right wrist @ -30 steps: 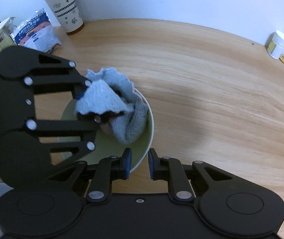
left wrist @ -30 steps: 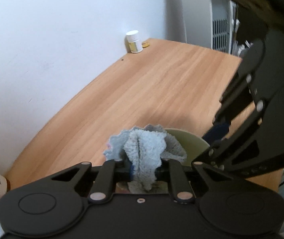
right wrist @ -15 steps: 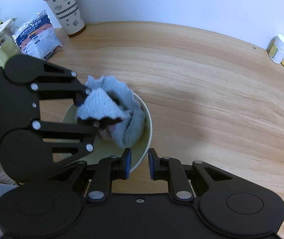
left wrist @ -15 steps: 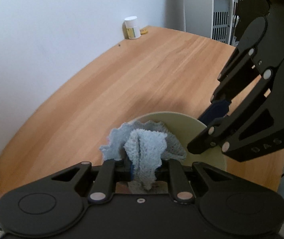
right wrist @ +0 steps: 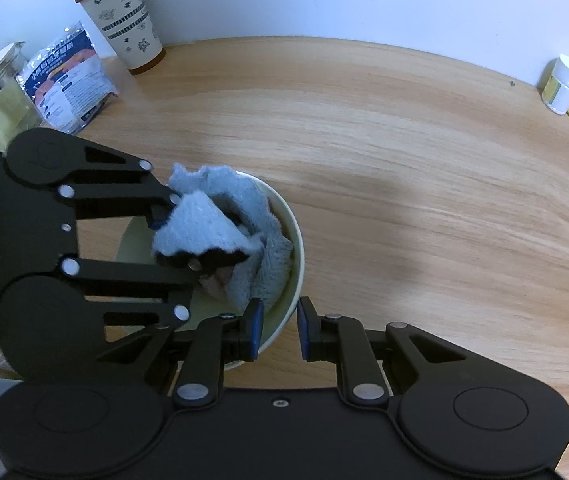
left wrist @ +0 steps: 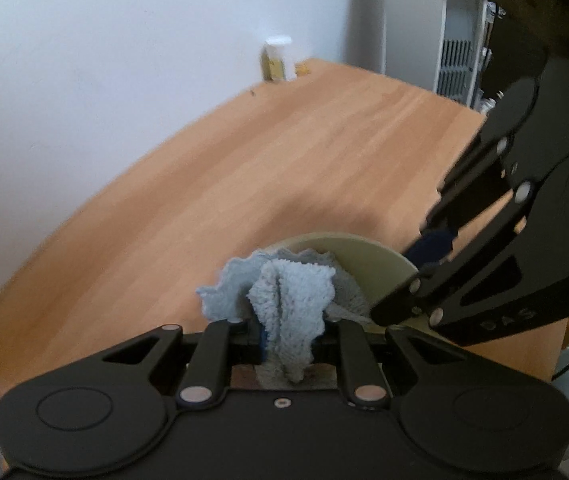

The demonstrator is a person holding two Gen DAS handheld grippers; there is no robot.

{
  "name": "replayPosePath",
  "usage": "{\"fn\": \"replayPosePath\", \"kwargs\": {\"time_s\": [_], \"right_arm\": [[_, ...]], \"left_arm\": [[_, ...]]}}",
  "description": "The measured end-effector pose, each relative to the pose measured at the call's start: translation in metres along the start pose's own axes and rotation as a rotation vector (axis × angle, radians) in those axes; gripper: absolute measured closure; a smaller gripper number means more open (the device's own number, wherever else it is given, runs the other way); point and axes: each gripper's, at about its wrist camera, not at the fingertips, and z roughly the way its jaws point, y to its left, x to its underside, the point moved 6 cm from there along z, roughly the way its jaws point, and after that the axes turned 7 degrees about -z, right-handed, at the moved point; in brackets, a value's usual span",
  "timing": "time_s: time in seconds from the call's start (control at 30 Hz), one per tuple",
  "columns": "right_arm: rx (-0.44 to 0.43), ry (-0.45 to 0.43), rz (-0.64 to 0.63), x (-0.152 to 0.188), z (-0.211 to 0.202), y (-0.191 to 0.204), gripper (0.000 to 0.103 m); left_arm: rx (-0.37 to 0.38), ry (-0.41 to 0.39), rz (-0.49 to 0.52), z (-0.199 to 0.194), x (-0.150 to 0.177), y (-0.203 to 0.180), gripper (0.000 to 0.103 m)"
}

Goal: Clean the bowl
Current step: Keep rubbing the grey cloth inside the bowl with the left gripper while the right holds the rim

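My left gripper has its jaws clamped on a bunched pale-blue terry cloth, pressed down inside the pale-green round bowl on the light wooden tabletop. My right gripper straddles the bowl's near rim, one blue pad inside, one outside; jaws narrowly parted, contact unclear. White-capped small bottle far right by the wall.

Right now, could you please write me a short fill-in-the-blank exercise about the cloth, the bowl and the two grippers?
1. The left gripper is shut on the blue ____.
2. The cloth hangs inside the pale green ____.
3. The right gripper straddles the bowl's rim with one finger inside and one ____.
4. The patterned cup has a ____ lid.

Missing words: cloth; bowl; outside; brown
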Motion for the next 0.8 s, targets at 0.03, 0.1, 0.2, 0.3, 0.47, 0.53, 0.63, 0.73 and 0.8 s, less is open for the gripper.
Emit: {"fn": "replayPosePath", "kwargs": {"time_s": [0.03,0.1,0.2,0.3,0.47,0.53,0.63,0.73,0.8], "right_arm": [[-0.001,0.000,0.000,0.000,0.000,0.000,0.082],[-0.005,-0.002,0.002,0.000,0.000,0.000,0.082],[-0.002,-0.002,-0.003,0.000,0.000,0.000,0.082],[0.002,-0.001,-0.011,0.000,0.001,0.001,0.082],[0.005,0.005,-0.012,-0.001,0.002,0.001,0.082],[0.009,0.009,-0.016,-0.001,0.003,0.001,0.083],[0.007,0.016,-0.007,-0.001,0.005,0.001,0.083],[0.006,0.020,-0.006,0.000,0.007,0.001,0.082],[0.011,0.023,-0.010,0.000,0.010,0.002,0.082]], "left_arm": [[-0.010,-0.007,0.007,-0.005,-0.003,0.002,0.089],[-0.022,-0.023,0.009,-0.014,-0.008,0.007,0.089],[-0.037,-0.026,0.008,-0.017,-0.012,0.011,0.089],[-0.041,-0.023,0.010,-0.017,-0.011,0.012,0.089],[-0.019,0.001,0.006,-0.013,-0.003,0.007,0.089],[-0.004,0.017,0.004,-0.010,0.001,0.004,0.089],[0.011,0.035,0.018,-0.002,0.007,-0.001,0.089],[0.031,0.038,-0.004,0.003,0.010,-0.001,0.089],[0.036,0.044,0.011,0.006,0.013,-0.003,0.089]]}}
